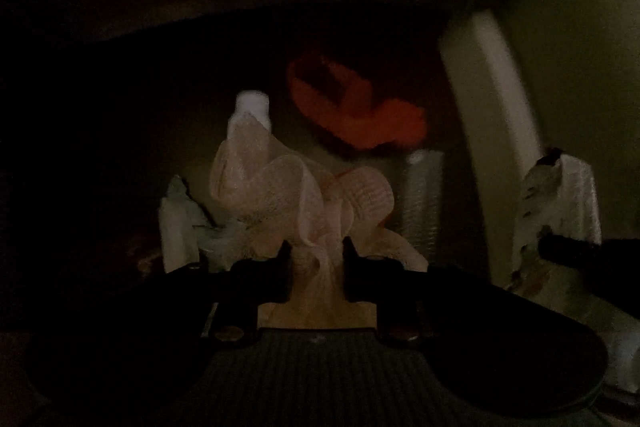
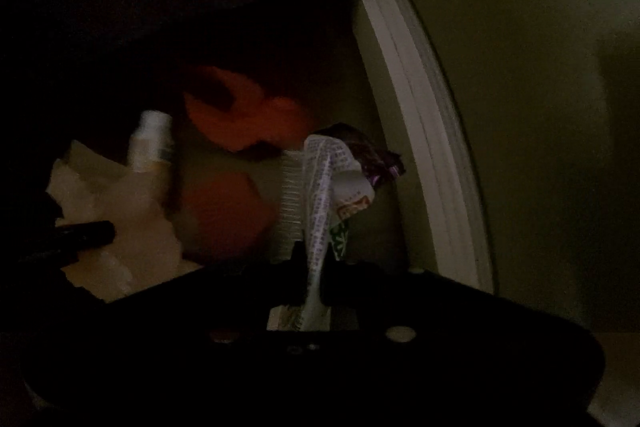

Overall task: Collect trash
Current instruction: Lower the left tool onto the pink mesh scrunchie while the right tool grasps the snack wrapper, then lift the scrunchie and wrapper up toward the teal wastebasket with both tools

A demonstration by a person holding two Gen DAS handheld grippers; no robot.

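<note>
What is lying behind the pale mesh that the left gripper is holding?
Behind the pale mesh, pinched by the left gripper, show a white-capped bottle, an orange object and crumpled paper. The mesh covers the bottle's body; the dark hides everything further back.

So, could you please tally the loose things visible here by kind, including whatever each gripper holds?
Mesh netting, in the left gripper: 1
Printed wrapper, in the right gripper: 1
Orange piece: 1
White-capped bottle: 1
Crumpled paper: 1
Ribbed clear piece: 1
Total: 6
</note>
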